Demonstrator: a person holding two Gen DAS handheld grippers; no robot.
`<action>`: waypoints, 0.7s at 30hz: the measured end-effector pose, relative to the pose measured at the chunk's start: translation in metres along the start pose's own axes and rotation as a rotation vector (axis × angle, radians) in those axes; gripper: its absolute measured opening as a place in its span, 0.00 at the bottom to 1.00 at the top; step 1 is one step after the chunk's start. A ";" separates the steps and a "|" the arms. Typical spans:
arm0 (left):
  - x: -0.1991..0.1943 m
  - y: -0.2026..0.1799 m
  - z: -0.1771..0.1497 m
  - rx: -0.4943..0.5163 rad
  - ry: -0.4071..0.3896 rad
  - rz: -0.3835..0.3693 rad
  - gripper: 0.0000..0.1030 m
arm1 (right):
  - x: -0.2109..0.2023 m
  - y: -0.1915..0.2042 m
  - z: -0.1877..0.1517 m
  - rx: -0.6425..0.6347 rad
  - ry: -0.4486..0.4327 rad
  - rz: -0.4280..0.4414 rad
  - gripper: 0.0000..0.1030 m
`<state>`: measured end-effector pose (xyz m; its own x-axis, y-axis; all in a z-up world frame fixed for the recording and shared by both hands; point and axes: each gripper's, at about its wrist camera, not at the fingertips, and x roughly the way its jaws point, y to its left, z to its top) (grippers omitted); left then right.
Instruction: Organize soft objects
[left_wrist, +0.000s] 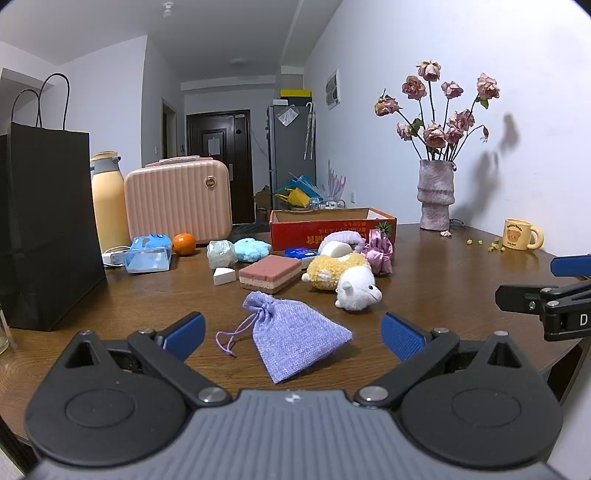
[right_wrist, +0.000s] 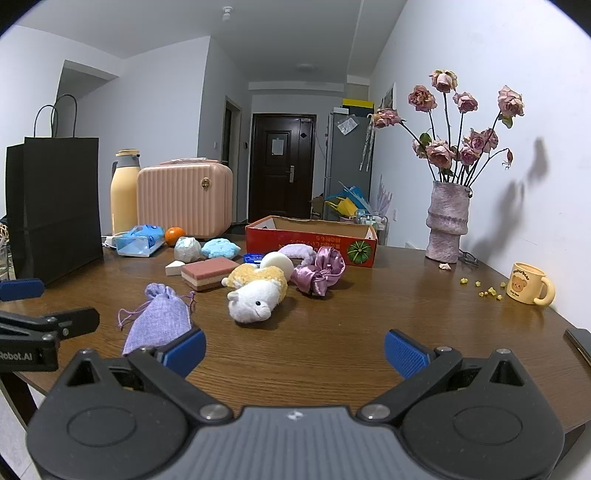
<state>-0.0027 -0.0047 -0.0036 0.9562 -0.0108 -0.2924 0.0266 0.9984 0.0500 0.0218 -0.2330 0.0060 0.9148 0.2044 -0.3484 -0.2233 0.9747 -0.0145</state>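
**Soft clutter crowding a wooden counter**

Spreading across the brown counter (right_wrist: 369, 314), below white walls and a dark door at the end of the hallway. Lying nearest the camera, a lilac drawstring pouch (left_wrist: 295, 339), just ahead of the left gripper (left_wrist: 293, 332) and roughly centred between its blue pads (left_wrist: 188, 332), touching neither. Hanging wide open, that left gripper, holding nothing. Likewise gaping over bare wood, the right gripper (right_wrist: 295, 350), empty, with the pouch just beyond its left finger. Resting farther back near mid-counter, a white-and-yellow plush animal (right_wrist: 258, 295), on its side, touching a shiny purple scrunchie (right_wrist: 321, 275) and a round white sponge (right_wrist: 277, 261). Sitting to the left of the plush, a pink layered sponge block (left_wrist: 269, 273), with a white wedge sponge (left_wrist: 223, 276), a pale green bundle (left_wrist: 221, 253) and a fluffy blue piece (left_wrist: 252, 249) close by. Standing open behind them, a red cardboard box (right_wrist: 310, 240). Lining the left side, a black paper bag (left_wrist: 44, 229), a yellow flask (left_wrist: 107, 206), a pink ribbed case (left_wrist: 177, 199), a blue tissue pack (left_wrist: 149, 254) and an orange (left_wrist: 183, 243). Rising at the right, a vase of dried roses (right_wrist: 447, 221), well apart from a yellow bear mug (right_wrist: 530, 284).
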 end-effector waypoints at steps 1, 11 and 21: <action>0.000 0.000 0.000 0.000 0.000 0.000 1.00 | 0.000 0.000 0.000 0.000 0.000 0.000 1.00; 0.002 0.001 0.001 0.000 -0.002 -0.001 1.00 | 0.000 0.000 0.000 -0.001 0.000 0.000 1.00; 0.002 0.001 0.001 0.000 -0.003 -0.001 1.00 | -0.001 0.000 0.000 -0.001 0.000 -0.001 1.00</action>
<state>-0.0008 -0.0035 -0.0035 0.9571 -0.0124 -0.2895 0.0279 0.9984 0.0494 0.0211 -0.2330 0.0061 0.9151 0.2035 -0.3481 -0.2228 0.9747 -0.0159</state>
